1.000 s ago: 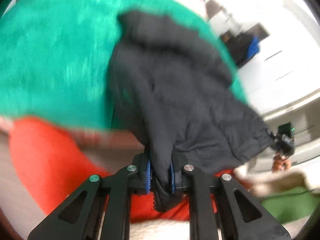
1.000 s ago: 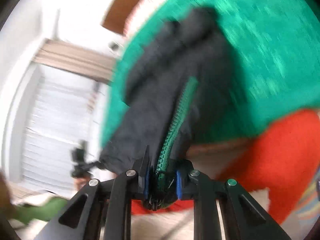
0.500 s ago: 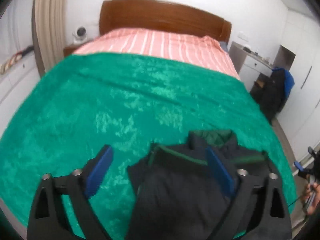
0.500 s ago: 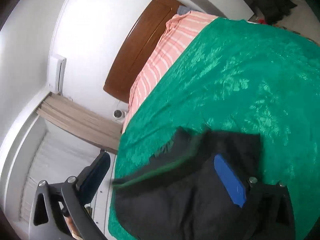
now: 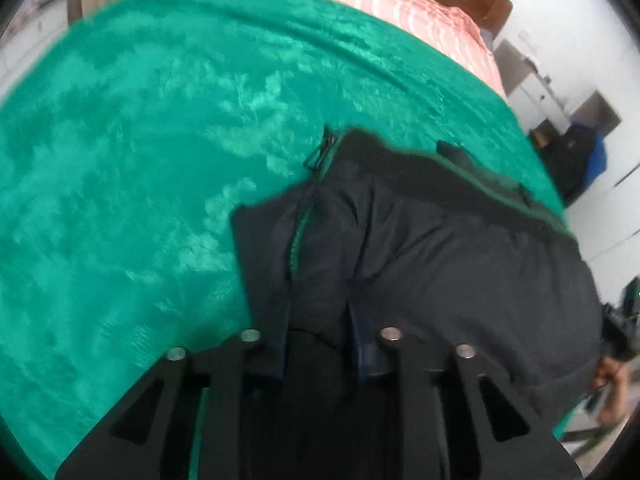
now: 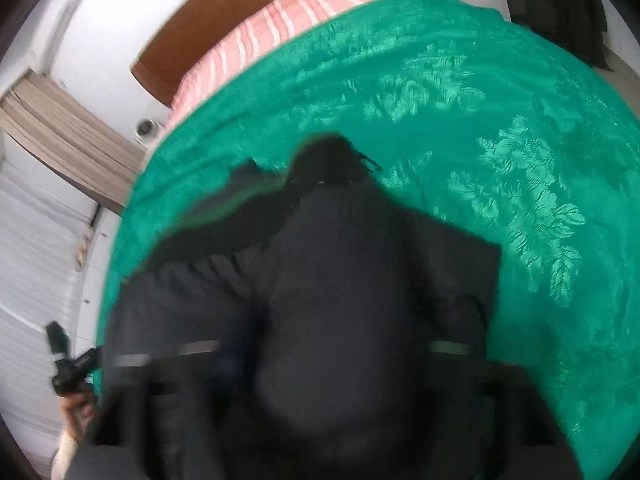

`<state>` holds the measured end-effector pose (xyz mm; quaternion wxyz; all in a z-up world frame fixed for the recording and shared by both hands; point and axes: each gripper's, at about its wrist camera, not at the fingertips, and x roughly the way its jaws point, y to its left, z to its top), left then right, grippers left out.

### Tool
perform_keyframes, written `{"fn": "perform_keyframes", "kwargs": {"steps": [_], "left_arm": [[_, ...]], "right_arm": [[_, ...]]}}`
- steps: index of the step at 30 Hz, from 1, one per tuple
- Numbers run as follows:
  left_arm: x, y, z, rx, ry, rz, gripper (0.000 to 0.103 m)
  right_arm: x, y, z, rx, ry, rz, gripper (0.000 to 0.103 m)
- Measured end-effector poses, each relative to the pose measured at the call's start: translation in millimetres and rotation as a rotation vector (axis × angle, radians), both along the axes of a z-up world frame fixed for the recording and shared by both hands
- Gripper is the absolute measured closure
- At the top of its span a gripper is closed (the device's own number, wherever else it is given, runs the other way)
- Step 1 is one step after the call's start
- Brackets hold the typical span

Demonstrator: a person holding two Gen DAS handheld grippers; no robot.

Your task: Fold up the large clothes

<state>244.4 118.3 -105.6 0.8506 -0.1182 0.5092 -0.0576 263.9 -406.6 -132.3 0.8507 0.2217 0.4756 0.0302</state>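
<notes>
A: Where is the black jacket [image 5: 440, 248] lying?

B: It is lying on the green bedspread [image 5: 140, 160], near the bed's foot, with its green-toothed zipper [image 5: 298, 236] showing.

A: And the tools?

B: The left gripper [image 5: 316, 344] is closing, with jacket fabric between its fingers. The right gripper [image 6: 320, 356] is closing too, with dark cloth bulging between its blurred fingers; whether either is pinching yet, I cannot tell.

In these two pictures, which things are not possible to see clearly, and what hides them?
- Right wrist view: the right gripper is smeared by motion blur; the pads and any grip are unreadable.
- Left wrist view: the left gripper has dark jacket cloth between its closing jaws, covering the pads.
- Both views: the jacket's near part is cut off by the bottom edge.
- Left wrist view: the bed's headboard is cut off at the top.
</notes>
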Motion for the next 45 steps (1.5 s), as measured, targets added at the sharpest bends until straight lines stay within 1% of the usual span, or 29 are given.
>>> {"fn": "perform_keyframes", "kwargs": {"steps": [1, 2, 3, 5, 6, 7, 9, 10, 11, 12, 13, 14, 15, 16, 18, 21, 23, 25, 27, 28, 29, 31, 32, 33, 34, 38, 42, 44, 45], "left_arm": [[-2, -5, 10, 0.036, -0.037, -0.016, 0.090], [-6, -10, 23, 0.075, -0.090, -0.031, 0.090], [-11, -13, 38, 0.099, -0.149, -0.033, 0.090], [-15, -17, 60, 0.112, -0.250, -0.026, 0.090], [-15, -20, 65, 0.123, -0.278, -0.016, 0.090], [-13, -24, 63, 0.147, -0.298, -0.002, 0.090], [0, -32, 38, 0.214, -0.268, 0.012, 0.086], [8, -34, 20, 0.245, -0.214, 0.013, 0.076], [15, -36, -3, 0.260, -0.132, 0.002, 0.062], [15, -35, -21, 0.257, -0.091, -0.005, 0.059], [8, -33, -20, 0.248, -0.127, 0.003, 0.056], [2, -30, -13, 0.248, -0.145, 0.008, 0.044], [-4, -27, -5, 0.248, -0.156, 0.010, 0.039], [-9, -24, 4, 0.247, -0.173, 0.012, 0.037], [-27, -19, 38, 0.199, -0.272, 0.008, 0.036], [-45, -31, 94, 0.084, -0.432, -0.040, 0.018], [-51, -59, 122, 0.029, -0.510, -0.127, 0.009], [-50, -94, 131, 0.030, -0.525, -0.229, 0.008], [-51, -139, 114, 0.108, -0.507, -0.325, 0.008], [-53, -163, 93, 0.191, -0.481, -0.380, 0.008], [-55, -177, 76, 0.247, -0.457, -0.416, 0.008], [-55, -207, 15, 0.396, -0.357, -0.512, 0.009], [-58, -214, -16, 0.459, -0.358, -0.528, 0.008], [-62, -216, -25, 0.482, -0.394, -0.523, 0.007], [-64, -216, -28, 0.491, -0.412, -0.514, 0.006], [-68, -205, -1, 0.432, -0.347, -0.496, 0.008], [-114, -195, 27, 0.402, -0.418, -0.565, 0.004], [-126, -198, 16, 0.450, -0.397, -0.586, 0.004], [-124, -207, -1, 0.508, -0.361, -0.592, 0.004]], "right_arm": [[-3, 9, 13, -0.088, -0.040, 0.015, 0.078], [-8, 15, 26, -0.150, -0.085, 0.018, 0.079], [-15, 20, 47, -0.207, -0.174, 0.019, 0.080], [-23, 18, 68, -0.212, -0.267, 0.003, 0.080], [-23, 15, 73, -0.208, -0.290, -0.015, 0.080], [-17, 13, 68, -0.212, -0.285, -0.027, 0.080], [-2, 12, 43, -0.239, -0.210, -0.041, 0.080], [7, 11, 23, -0.244, -0.143, -0.039, 0.076], [12, 9, 1, -0.232, -0.080, -0.036, 0.071], [13, 8, -15, -0.204, -0.042, -0.033, 0.057], [11, 5, -26, -0.170, -0.042, -0.038, 0.053], [7, 4, -26, -0.161, -0.063, -0.053, 0.052], [1, 1, -23, -0.145, -0.084, -0.057, 0.044], [-6, -3, -18, -0.127, -0.113, -0.055, 0.035], [-26, -10, -2, -0.111, -0.184, -0.072, 0.028], [-69, -7, 21, -0.107, -0.297, -0.088, 0.020], [-99, 3, 30, -0.085, -0.341, -0.078, 0.020], [-125, 18, 32, -0.046, -0.375, -0.065, 0.019], [-152, 32, 28, -0.013, -0.399, -0.047, 0.018], [-165, 40, 23, -0.005, -0.409, -0.041, 0.018], [-178, 47, 20, -0.006, -0.416, -0.040, 0.018], [-203, 61, 8, -0.010, -0.420, -0.039, 0.015], [-214, 65, 2, -0.012, -0.414, -0.039, 0.015], [-222, 70, -5, -0.017, -0.405, -0.033, 0.015], [-229, 76, -10, -0.027, -0.392, -0.017, 0.015], [-240, 84, -18, -0.073, -0.379, 0.045, 0.015], [-240, 73, -16, -0.054, -0.424, 0.017, 0.015], [-238, 71, -19, -0.032, -0.427, 0.011, 0.015], [-236, 70, -23, -0.024, -0.419, 0.012, 0.015]]}}
